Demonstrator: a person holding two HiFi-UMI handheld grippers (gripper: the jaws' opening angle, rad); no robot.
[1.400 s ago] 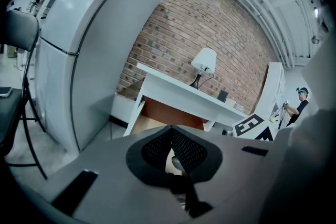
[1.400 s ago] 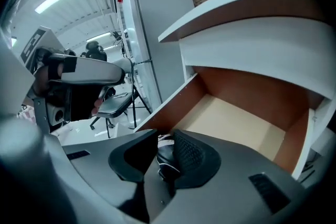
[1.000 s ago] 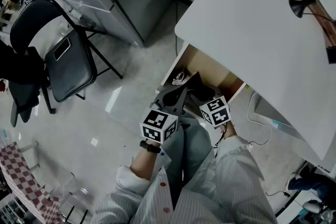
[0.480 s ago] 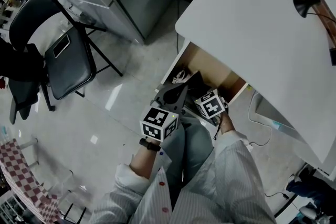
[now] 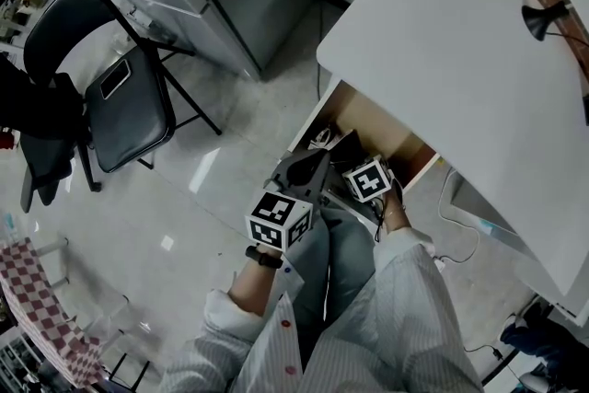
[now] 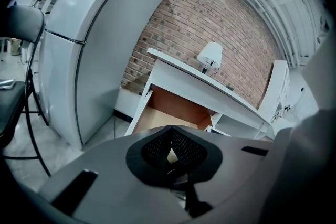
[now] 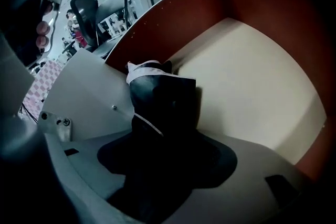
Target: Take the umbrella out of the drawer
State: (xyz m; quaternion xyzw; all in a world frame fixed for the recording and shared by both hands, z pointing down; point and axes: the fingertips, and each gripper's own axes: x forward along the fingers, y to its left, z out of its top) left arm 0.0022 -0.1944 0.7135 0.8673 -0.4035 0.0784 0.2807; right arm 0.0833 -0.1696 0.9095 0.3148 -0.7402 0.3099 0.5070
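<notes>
The right gripper [image 7: 160, 134] is pinching the folded black umbrella [image 7: 164, 94], which is sitting inside the open drawer [image 7: 247, 76], near its wall at 9 o'clock. The left gripper [image 6: 171, 139], jaws pressed together on nothing, is hovering outside, at the drawer's 7 o'clock in the head view.

Left gripper [image 6: 170, 136] sits at 8 o'clock of the right gripper [image 7: 164, 131], jaws together, empty. The right gripper's jaws clamp the umbrella [image 7: 164, 96].

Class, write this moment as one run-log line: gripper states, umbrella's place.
right gripper: shut on umbrella | left gripper: shut, empty | umbrella: in open drawer
</notes>
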